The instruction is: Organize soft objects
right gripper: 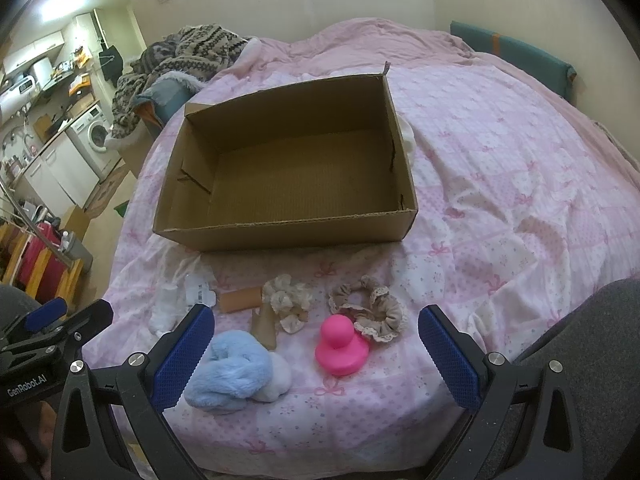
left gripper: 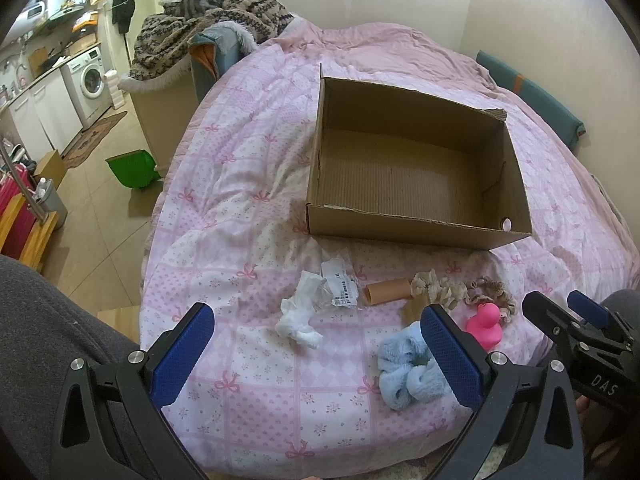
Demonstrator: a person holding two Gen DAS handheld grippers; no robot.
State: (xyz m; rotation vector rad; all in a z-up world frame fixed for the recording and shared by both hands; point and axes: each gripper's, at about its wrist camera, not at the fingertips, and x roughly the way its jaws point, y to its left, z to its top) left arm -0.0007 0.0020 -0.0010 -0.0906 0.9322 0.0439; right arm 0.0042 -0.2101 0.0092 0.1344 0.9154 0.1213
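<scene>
An empty cardboard box (left gripper: 416,168) (right gripper: 288,168) sits open on the pink bedspread. In front of it lie a fluffy blue scrunchie (left gripper: 404,376) (right gripper: 236,372), a pink rubber duck (left gripper: 486,322) (right gripper: 340,346), a cream scrunchie (left gripper: 434,288) (right gripper: 290,300), a beige lace scrunchie (left gripper: 490,294) (right gripper: 374,310), a cardboard tube (left gripper: 388,291) (right gripper: 240,299) and a white crumpled tissue (left gripper: 300,316) (right gripper: 164,312). My left gripper (left gripper: 320,356) hangs open above the near bedspread. My right gripper (right gripper: 316,356) is open too, hovering over the duck and blue scrunchie.
A plastic wrapper with a label (left gripper: 340,288) lies by the tissue. A patterned blanket pile (left gripper: 208,20) is heaped at the bed's far left. Left of the bed are floor, a green bin (left gripper: 134,168) and a washing machine (left gripper: 90,80). A person's grey-clad legs (left gripper: 48,340) flank the grippers.
</scene>
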